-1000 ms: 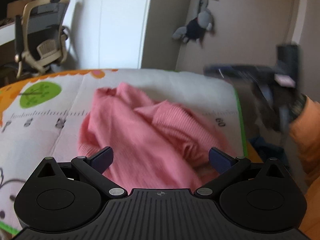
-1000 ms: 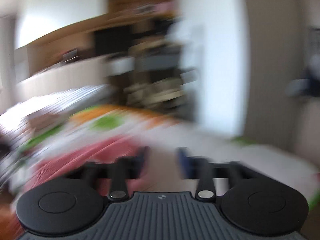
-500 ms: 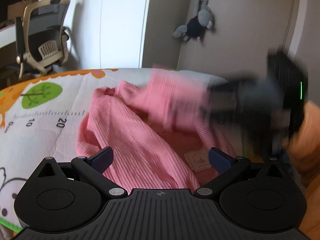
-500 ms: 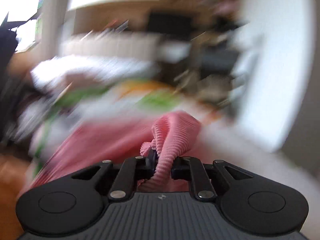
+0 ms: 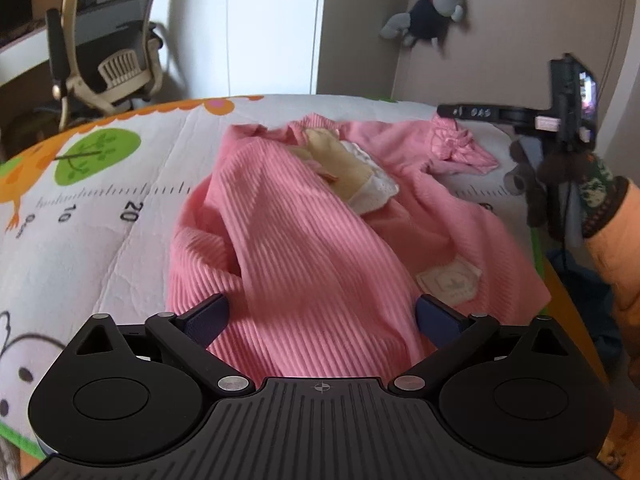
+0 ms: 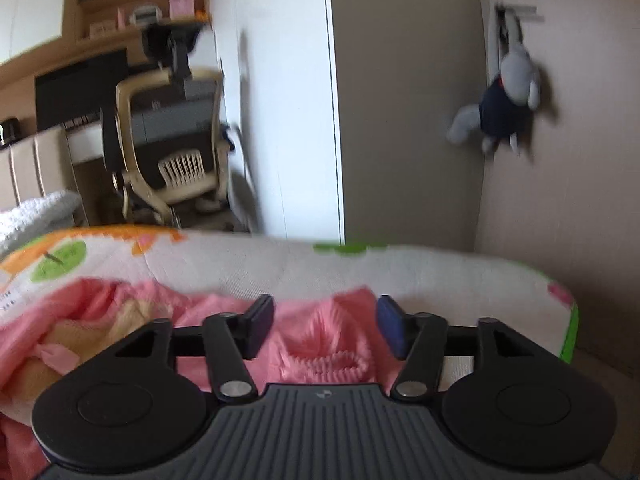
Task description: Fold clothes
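A pink ribbed garment (image 5: pixel 304 240) lies crumpled on the printed play mat (image 5: pixel 100 216), with a cream and white patch (image 5: pixel 352 172) showing near its middle and a label (image 5: pixel 450 282) at the right. My left gripper (image 5: pixel 322 322) hovers open over its near edge, fingers spread wide and holding nothing. In the left wrist view my right gripper (image 5: pixel 468 114) sits at the garment's far right corner, above a ruffled sleeve cuff (image 5: pixel 460 148). In the right wrist view that gripper (image 6: pixel 325 326) is open, with the pink cuff (image 6: pixel 324 344) lying loose between and below its fingers.
An office chair (image 5: pixel 110 52) stands beyond the mat's far left edge. A grey plush toy (image 5: pixel 428 16) hangs on the beige wall behind. The mat's green right edge (image 5: pixel 538 248) borders an orange floor. A hand in a dark glove with an orange sleeve (image 5: pixel 608 232) is at the right.
My right gripper carried the pink sleeve out to the right, then opened and let it drop on the mat. The garment now lies more spread out. My left gripper stayed open.
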